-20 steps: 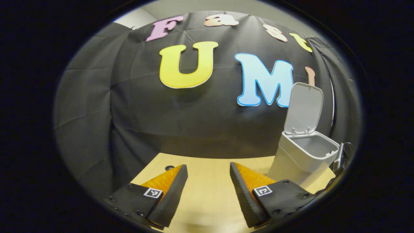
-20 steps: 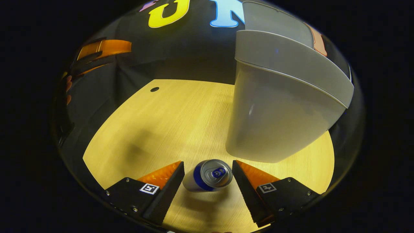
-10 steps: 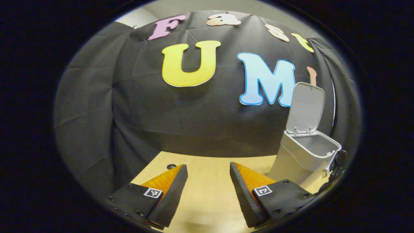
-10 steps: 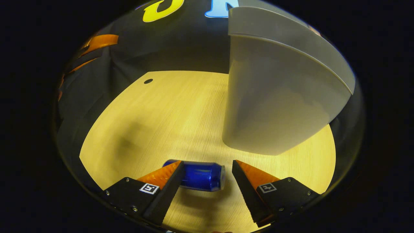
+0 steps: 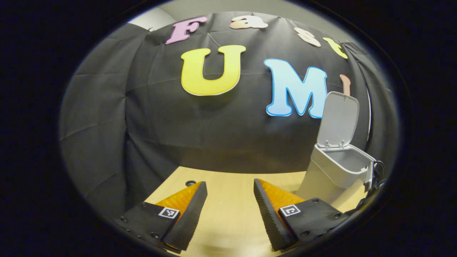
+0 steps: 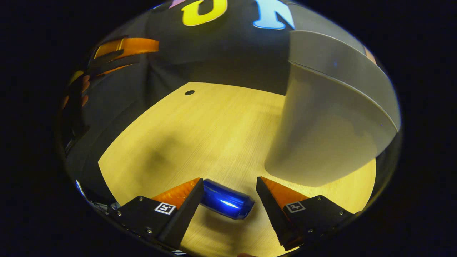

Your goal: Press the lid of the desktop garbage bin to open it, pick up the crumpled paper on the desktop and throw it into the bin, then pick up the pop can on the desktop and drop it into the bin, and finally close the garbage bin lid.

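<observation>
The garbage bin (image 5: 334, 171) is being seen in the left gripper view with its lid (image 5: 338, 119) standing raised at the back, so the lid-pressing step is being judged as done. No crumpled paper is being seen on the bare stretch of bench (image 6: 200, 128) in the right gripper view; whether it is lying inside the bin cannot be told, since the bottom of the bin's hollow is hidden. The pop can (image 6: 227, 203) is being found lying on its side on the bench, between the spread fingers of the right hand-held gripper (image 6: 228, 194); its left end is lying against, or just beside, the left finger, and a gap is being left at the right finger, so the can is not being gripped. That gripper is being held open, low over the bench, with the bin's wall (image 6: 321, 142) rising near it on the right. The left hand-held gripper (image 5: 228, 200) is being held open and empty, above the bench and well apart from the bin, which stands off to its right. The step in hand is being judged as the pickup of the can. Being left undone: closing the fingers on the can, lifting it, dropping it into the bin, and shutting the lid. A round can lying flat is being judged liable to roll when touched on one side.
</observation>
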{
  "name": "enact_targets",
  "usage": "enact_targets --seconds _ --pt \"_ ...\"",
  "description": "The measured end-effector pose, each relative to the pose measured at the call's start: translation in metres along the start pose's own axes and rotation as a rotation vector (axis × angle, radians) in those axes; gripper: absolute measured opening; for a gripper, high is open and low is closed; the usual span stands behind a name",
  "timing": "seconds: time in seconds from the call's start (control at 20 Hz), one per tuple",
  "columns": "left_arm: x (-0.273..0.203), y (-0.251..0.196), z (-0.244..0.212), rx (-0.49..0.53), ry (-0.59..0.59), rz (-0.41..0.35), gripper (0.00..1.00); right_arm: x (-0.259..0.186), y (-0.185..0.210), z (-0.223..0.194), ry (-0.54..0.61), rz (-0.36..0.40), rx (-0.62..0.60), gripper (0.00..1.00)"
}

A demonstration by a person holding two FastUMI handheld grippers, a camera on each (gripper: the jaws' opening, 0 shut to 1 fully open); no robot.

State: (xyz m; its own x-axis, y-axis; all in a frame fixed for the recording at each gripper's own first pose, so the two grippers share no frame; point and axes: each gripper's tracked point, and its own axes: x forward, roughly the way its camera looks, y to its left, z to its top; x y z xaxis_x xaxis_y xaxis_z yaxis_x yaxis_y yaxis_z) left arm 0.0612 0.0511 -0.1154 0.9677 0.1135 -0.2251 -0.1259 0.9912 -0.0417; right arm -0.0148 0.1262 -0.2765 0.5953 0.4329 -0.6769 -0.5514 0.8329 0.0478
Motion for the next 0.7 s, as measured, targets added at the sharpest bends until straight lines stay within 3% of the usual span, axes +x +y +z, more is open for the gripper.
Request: enact_targets --seconds 0.1,0.2,0.45,0.7 --pt "-0.002 0.004 0.000 -0.003 0.000 0.009 0.87 0.003 0.007 0.001 0.008 0.042 -0.082 0.95" --pt "-0.004 0.011 0.000 -0.005 -0.001 0.022 0.88 0.004 0.014 -0.002 0.025 0.092 -0.104 0.92" --pt "-0.010 0.028 -0.005 -0.018 0.003 0.064 0.89 0.009 0.031 -0.014 0.076 0.175 -0.180 0.95" --pt "-0.018 0.041 -0.012 -0.041 0.013 0.105 0.89 0.016 0.038 -0.028 0.117 0.203 -0.342 0.95"
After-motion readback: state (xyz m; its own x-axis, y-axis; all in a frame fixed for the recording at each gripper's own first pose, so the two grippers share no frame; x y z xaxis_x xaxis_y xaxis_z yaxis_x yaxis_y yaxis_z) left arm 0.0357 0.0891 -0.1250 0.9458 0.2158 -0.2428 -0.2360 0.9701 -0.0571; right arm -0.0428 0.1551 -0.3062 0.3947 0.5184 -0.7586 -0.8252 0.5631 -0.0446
